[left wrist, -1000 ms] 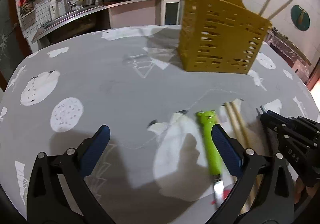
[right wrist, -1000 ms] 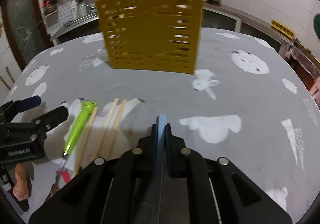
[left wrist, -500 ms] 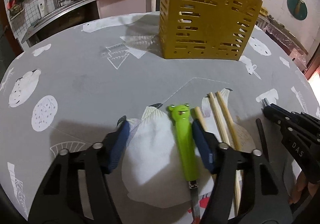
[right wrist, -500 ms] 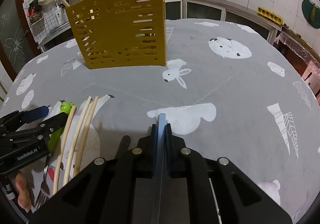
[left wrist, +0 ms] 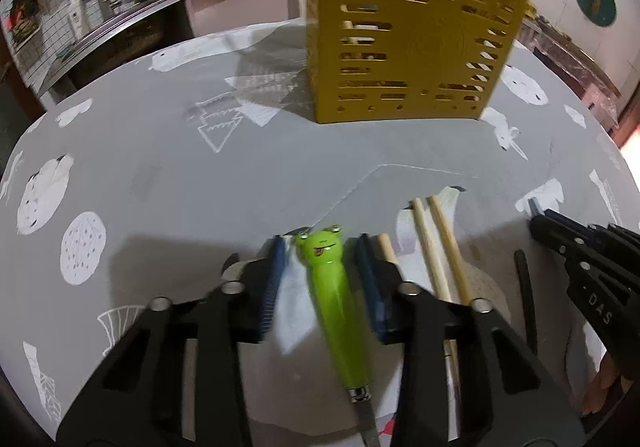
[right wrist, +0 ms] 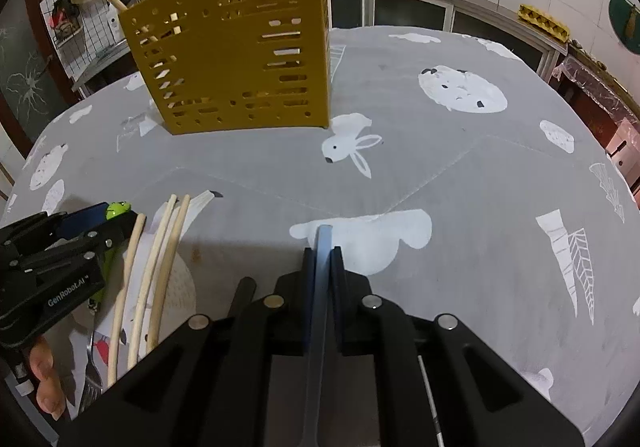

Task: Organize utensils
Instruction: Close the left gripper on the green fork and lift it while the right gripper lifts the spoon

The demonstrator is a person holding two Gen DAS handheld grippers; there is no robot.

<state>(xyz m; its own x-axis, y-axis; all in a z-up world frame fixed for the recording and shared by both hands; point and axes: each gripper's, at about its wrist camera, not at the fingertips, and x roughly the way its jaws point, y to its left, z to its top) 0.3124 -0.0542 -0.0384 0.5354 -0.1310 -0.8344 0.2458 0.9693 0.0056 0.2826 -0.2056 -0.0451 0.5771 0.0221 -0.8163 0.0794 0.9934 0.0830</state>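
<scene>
Left tool closing around green frog-headed plastic utensil handle lying on grey patterned desk — pads not yet pressing; right tool clamped shut, empty — near yellow perforated plastic holder.

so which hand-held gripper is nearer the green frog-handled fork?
Left. The left hand-held gripper straddles the green frog-handled fork, jaws closing around its handle with gaps still visible. The right hand-held gripper sits shut off to the side, beyond the loose chopsticks.
</scene>
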